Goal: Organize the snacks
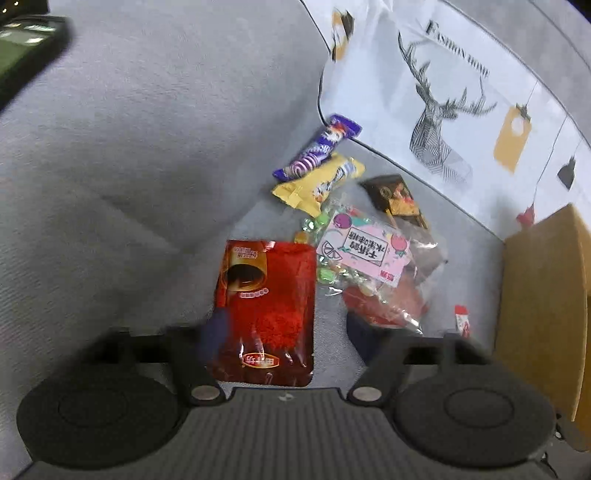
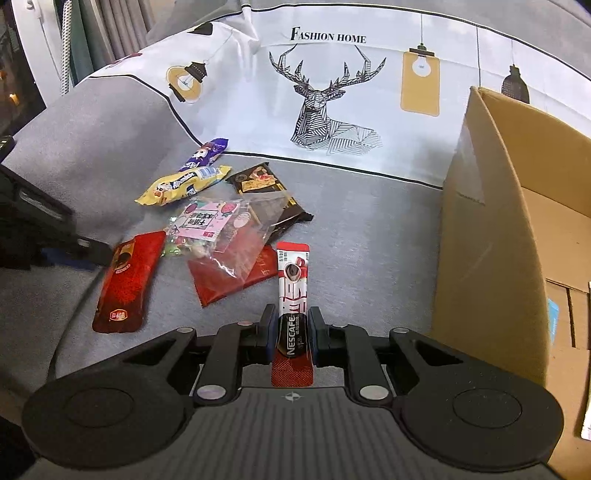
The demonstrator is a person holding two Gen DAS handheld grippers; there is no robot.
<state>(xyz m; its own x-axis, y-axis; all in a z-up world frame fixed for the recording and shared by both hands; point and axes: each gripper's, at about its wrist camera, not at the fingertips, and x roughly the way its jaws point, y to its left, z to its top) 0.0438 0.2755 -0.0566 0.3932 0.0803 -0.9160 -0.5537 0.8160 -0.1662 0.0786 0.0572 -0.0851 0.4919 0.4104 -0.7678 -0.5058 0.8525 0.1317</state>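
A grey sofa [image 2: 369, 229] carries a deer-print cushion [image 2: 332, 92] and an open cardboard box [image 2: 491, 221], with 6 loose snack packets between them. The left gripper [image 1: 288, 332], jaws wide and empty, hangs over a red pouch [image 1: 266, 310]. The right gripper [image 2: 291, 332] pinches a Nescafe stick [image 2: 293, 291] just beside the box.

Looking like a home living room. Showing a grey fabric sofa [image 2: 369, 229], a deer-print cushion [image 2: 332, 92], curtains [image 2: 110, 29] hanging behind.

Grey sofa [image 2: 369, 229]; white cushion [image 2: 332, 92] printed with black deer; red pouch [image 2: 125, 280]; yellow wrapper [image 2: 181, 184]; purple wrapper [image 2: 205, 152].
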